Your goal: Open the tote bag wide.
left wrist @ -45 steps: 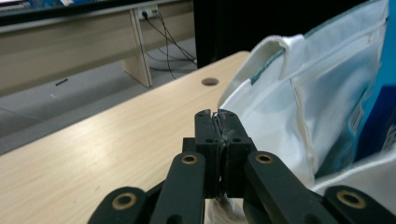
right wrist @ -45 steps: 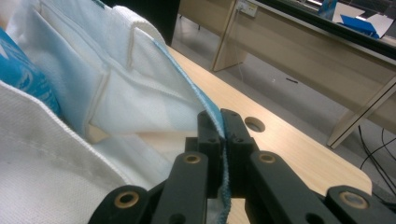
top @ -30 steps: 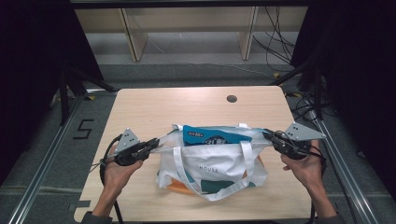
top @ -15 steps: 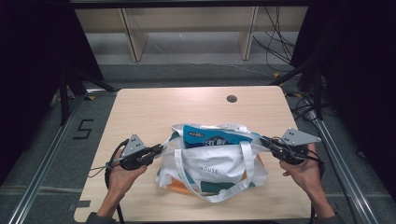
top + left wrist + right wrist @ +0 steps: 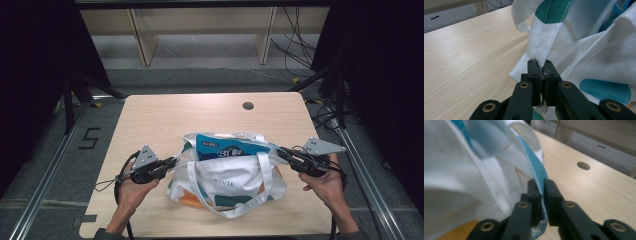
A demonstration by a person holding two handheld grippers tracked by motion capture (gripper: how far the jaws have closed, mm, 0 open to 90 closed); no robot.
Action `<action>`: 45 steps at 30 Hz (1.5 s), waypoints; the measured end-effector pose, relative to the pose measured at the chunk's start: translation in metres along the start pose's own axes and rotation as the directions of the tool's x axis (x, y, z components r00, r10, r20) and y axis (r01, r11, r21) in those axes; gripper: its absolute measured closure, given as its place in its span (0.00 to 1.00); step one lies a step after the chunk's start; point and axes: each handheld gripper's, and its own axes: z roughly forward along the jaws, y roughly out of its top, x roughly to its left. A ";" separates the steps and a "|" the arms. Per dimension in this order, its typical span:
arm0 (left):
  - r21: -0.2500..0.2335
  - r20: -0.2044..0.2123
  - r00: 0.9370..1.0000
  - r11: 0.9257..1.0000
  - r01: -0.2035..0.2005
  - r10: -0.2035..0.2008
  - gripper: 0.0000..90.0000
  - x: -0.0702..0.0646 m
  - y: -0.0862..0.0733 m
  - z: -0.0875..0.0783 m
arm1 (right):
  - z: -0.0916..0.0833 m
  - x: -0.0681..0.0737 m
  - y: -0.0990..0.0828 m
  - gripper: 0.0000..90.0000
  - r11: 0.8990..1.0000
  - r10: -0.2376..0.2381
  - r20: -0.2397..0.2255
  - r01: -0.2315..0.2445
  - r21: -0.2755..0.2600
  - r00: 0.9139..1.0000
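A white tote bag (image 5: 230,175) with teal and orange patches lies on the wooden table (image 5: 150,120). A blue package (image 5: 225,147) sticks out of its open mouth. My left gripper (image 5: 172,162) is shut on the bag's left edge. In the left gripper view the white cloth (image 5: 544,42) is pinched between that gripper's (image 5: 541,65) jaws. My right gripper (image 5: 280,151) holds the bag's right edge. Its jaws have just been opening a little. In the right gripper view the teal-edged cloth (image 5: 535,167) still sits between them, touching both sides of that gripper (image 5: 542,182).
A round hole (image 5: 248,105) lies in the table top near the far edge, seen too in the right gripper view as a hole (image 5: 583,165) beyond the bag. The bag's white straps (image 5: 235,212) hang toward the near edge. Cables and shelf legs stand beyond the table.
Both grippers have come slightly inward toward the bag, and the bag's mouth sits a little less stretched between them.
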 end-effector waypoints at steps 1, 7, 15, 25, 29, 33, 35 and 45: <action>-0.002 0.000 1.000 1.000 -0.011 0.011 0.96 0.000 0.000 0.001 | -0.002 0.001 0.002 0.87 1.000 0.003 0.015 -0.003 -0.009 1.000; 0.001 -0.013 1.000 1.000 -0.017 0.017 0.96 0.001 0.001 0.001 | -0.029 0.000 0.022 0.81 0.994 -0.020 0.041 0.024 -0.107 0.999; -0.001 -0.009 1.000 1.000 0.003 -0.003 0.96 -0.001 0.000 0.000 | -0.042 0.020 0.041 0.66 0.989 0.019 -0.102 -0.033 -0.141 0.995; -0.002 -0.013 1.000 1.000 0.009 -0.009 0.95 0.001 0.002 -0.002 | -0.043 0.045 0.053 0.61 0.991 0.025 -0.185 -0.049 -0.125 0.982; -0.001 -0.019 1.000 1.000 -0.003 0.003 0.95 0.002 0.003 -0.003 | -0.052 0.048 0.056 0.61 0.987 0.060 -0.192 -0.087 -0.133 0.980; 0.000 -0.019 1.000 1.000 0.004 -0.004 0.95 0.000 0.003 -0.003 | -0.045 0.059 0.052 0.60 0.987 0.127 -0.267 -0.149 -0.065 0.955; -0.005 -0.023 1.000 1.000 0.000 0.000 0.95 0.001 0.003 -0.004 | -0.036 0.062 0.049 0.61 0.992 0.097 -0.251 -0.115 -0.057 0.963; -0.001 -0.020 1.000 1.000 -0.001 0.001 0.94 0.001 0.002 -0.003 | -0.012 0.071 0.026 0.99 0.996 -0.016 -0.321 0.044 0.080 0.947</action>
